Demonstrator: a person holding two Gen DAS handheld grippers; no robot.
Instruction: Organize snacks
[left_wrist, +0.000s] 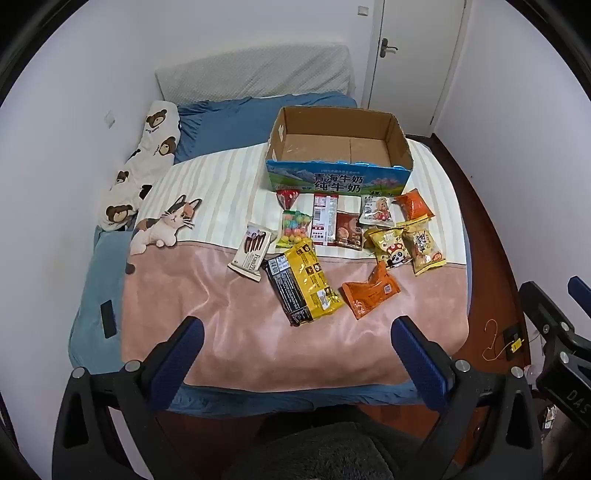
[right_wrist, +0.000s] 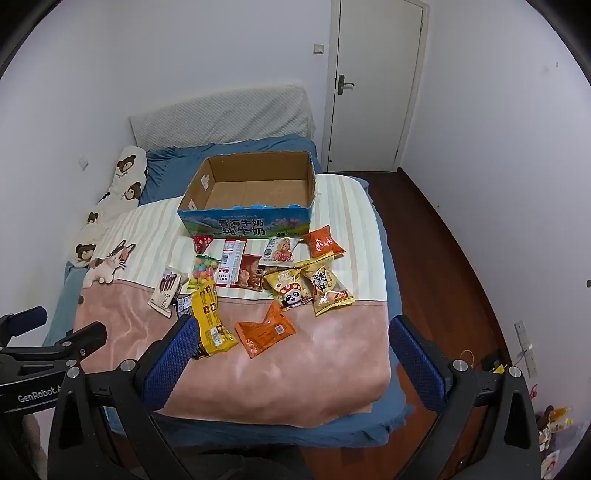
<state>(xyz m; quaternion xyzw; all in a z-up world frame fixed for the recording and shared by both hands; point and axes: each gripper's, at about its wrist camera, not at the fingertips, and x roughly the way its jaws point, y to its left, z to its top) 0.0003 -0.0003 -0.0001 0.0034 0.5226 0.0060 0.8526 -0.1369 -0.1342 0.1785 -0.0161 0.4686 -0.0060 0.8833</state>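
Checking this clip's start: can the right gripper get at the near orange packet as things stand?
Probably yes: the right gripper is open and empty, and the orange packet lies flat on the blanket with nothing covering it.

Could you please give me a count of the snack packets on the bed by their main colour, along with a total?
Orange: 2
Yellow: 3
White: 3
Red or brown-red: 2
Multicoloured candy: 1
Total: 11
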